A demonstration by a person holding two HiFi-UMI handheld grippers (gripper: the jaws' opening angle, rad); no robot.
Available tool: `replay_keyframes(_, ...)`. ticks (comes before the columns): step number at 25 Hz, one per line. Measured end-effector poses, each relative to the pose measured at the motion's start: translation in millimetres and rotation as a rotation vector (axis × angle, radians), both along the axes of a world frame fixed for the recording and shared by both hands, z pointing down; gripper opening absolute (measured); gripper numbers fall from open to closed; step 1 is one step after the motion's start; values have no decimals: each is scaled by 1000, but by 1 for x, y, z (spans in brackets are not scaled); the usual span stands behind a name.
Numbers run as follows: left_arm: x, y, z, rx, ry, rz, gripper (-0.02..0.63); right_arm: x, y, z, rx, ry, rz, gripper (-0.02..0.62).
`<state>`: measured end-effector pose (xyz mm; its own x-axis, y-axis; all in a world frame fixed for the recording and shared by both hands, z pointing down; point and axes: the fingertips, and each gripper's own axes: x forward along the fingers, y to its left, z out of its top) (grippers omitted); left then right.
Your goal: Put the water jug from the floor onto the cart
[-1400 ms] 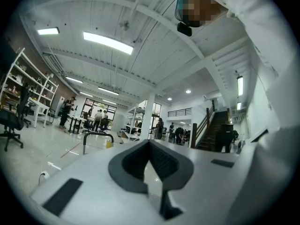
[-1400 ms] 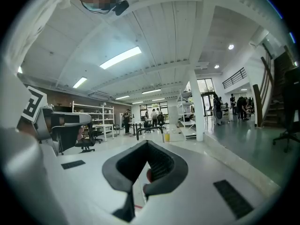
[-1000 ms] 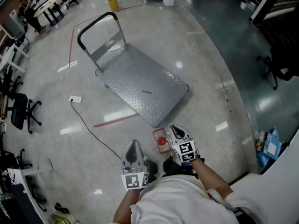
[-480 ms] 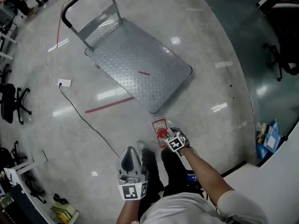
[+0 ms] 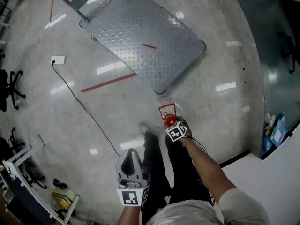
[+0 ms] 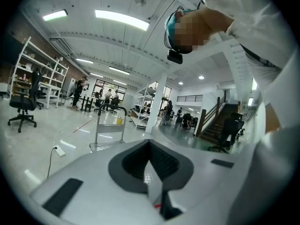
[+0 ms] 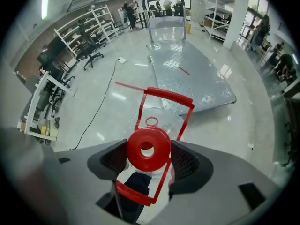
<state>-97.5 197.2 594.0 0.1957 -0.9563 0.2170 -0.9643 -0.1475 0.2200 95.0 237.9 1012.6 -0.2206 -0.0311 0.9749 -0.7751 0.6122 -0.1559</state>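
- the right gripper (image 7: pixel 149 165) has dropped from beside the person's waist to the water jug (image 5: pixel 167 111) and now points steeply down at it.
- its jaws, together a second ago, are opening; they straddle the jug's red cap (image 7: pixel 148 148), and the pads do not seem to press on it yet.
- the jug is upright on the floor (image 5: pixel 225 102), just off the near corner of the cart (image 5: pixel 140 36) and right in front of the person's shoes. its red handle (image 7: pixel 165 96) stands up beside the cap.
- the left gripper (image 5: pixel 131 156) has sunk a little but hangs well back from the jug, jaws closed on nothing and aimed out across the room.
- judgement: this is the end of the reach, with the grasp about to start. nothing is lifted, so the whole carry to the cart's bare deck remains.
- judgement: a grip on the cap alone may slip on a full jug, so the red handle looks the safer hold.
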Motion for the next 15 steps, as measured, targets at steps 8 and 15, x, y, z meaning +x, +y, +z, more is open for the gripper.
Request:
replay_keyframes(8, -8, 5, 7, -14, 18, -16, 3, -4, 3, 3, 17, -15, -1, 290)
replay_keyframes(15, -19, 4, -22, 28, 36, -27, 3, -5, 14, -37, 19, 14, -1, 281)
